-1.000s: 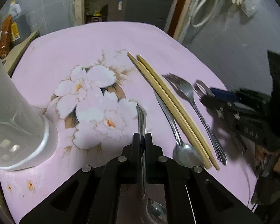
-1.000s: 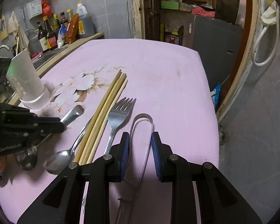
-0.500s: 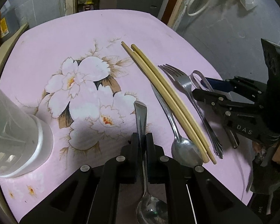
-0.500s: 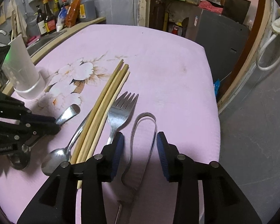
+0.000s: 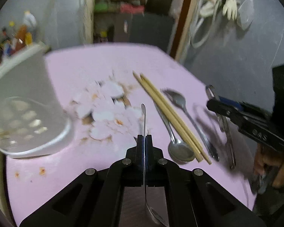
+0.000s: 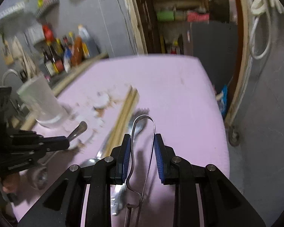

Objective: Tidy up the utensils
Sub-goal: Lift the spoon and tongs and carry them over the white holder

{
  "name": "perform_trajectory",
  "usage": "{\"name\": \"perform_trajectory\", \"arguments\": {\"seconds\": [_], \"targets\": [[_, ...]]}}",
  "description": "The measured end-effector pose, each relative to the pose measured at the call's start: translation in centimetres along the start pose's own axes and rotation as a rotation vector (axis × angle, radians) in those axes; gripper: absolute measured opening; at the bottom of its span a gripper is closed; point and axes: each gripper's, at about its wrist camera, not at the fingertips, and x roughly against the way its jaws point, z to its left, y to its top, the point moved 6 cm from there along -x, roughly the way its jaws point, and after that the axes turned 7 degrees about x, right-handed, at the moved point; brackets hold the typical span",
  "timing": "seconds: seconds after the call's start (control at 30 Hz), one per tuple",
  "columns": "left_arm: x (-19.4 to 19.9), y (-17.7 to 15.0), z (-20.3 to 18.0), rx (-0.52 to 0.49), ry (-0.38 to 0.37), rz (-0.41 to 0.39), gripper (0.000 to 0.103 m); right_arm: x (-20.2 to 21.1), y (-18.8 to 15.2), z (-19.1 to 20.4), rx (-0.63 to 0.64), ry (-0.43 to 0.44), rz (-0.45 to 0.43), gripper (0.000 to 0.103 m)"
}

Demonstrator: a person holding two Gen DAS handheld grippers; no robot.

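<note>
The left hand-held gripper (image 5: pixel 144 141) is clamping a spoon (image 5: pixel 143 117) by its handle, lifted above the pink worktop (image 5: pixel 85 160). The right hand-held gripper (image 6: pixel 143 141) is squeezing metal tongs (image 6: pixel 143 132). A white utensil holder (image 5: pixel 22 113) is standing left; its contents are blurred.

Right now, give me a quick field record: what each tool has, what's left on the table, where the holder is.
left tool: shut on a spoon, handle pointing forward, raised off the cloth
right tool: closed on metal tongs, loop end forward
on table: second spoon, chopsticks, fork, side by side on the pink cloth
holder: white perforated cup, upright, at the left of the left view
image quality: both views motion-blurred
</note>
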Motion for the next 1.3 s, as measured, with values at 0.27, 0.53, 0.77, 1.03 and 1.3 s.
{"name": "perform_trajectory", "arguments": {"seconds": [0.27,0.53,0.77,1.03,1.3], "targets": [[5.0,0.2,-1.0,0.005,0.047,-0.295,0.0,4.6,0.8,4.7,0.068,-0.054,-0.276,0.022],[8.0,1.1,0.1,0.062,0.087,-0.469,0.0,5.9,3.7,6.7,0.1,-0.051,-0.396,0.022],[11.3,3.0,1.9,0.07,0.124,-0.522,0.0,6.1,6.5,9.0,0.119,-0.001,-0.454,0.022],[15.7,5.0,5.7,0.113,0.186,-0.582,0.0,6.3,10.5,12.3,0.157,0.075,-0.548,0.022],[20.5,8.2,11.8,0.208,0.309,-0.683,0.0,5.6,16.4,16.2,0.175,0.17,-0.646,0.022]]}}
